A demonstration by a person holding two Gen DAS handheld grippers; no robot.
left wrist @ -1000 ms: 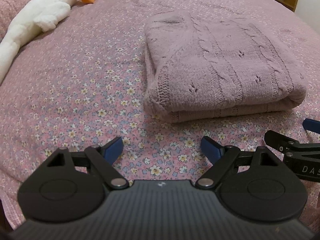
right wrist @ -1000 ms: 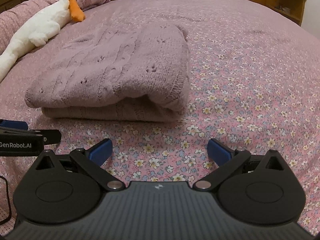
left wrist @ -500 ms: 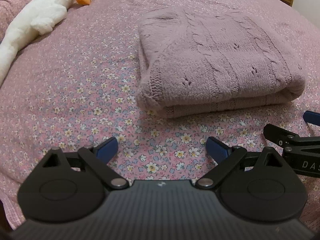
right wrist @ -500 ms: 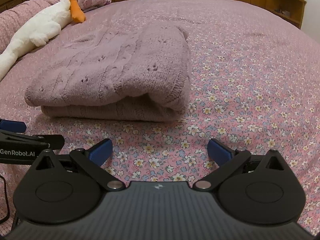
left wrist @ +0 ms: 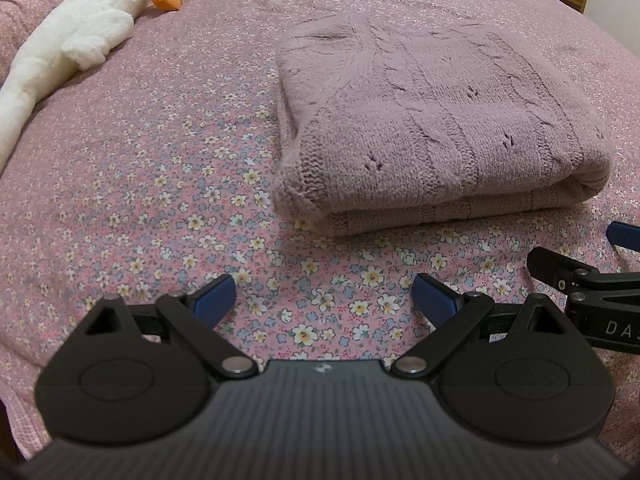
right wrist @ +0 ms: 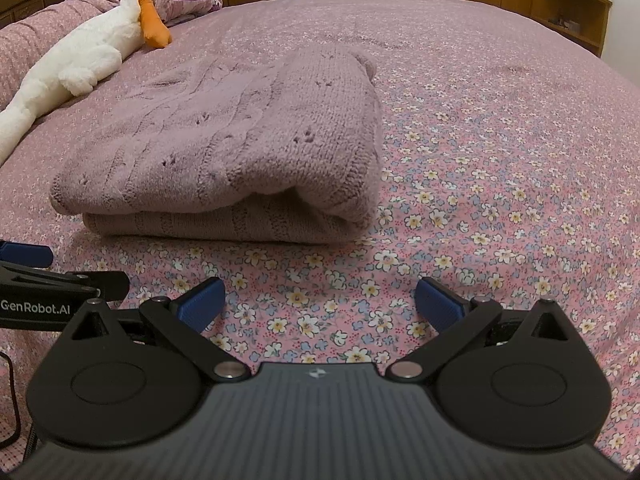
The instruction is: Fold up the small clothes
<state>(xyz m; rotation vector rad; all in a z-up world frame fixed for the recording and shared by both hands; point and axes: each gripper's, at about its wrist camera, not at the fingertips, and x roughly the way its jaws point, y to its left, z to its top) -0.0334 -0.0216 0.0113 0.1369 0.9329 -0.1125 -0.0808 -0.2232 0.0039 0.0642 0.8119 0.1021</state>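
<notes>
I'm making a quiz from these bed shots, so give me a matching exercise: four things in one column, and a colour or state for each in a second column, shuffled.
Things:
1. sweater
2. plush toy
3. bedspread
4. left gripper

States:
A. white with an orange part
B. open, nothing between its pads
C. folded, mauve knit
D. pink with small flowers

Pairs: 1-C, 2-A, 3-D, 4-B
</notes>
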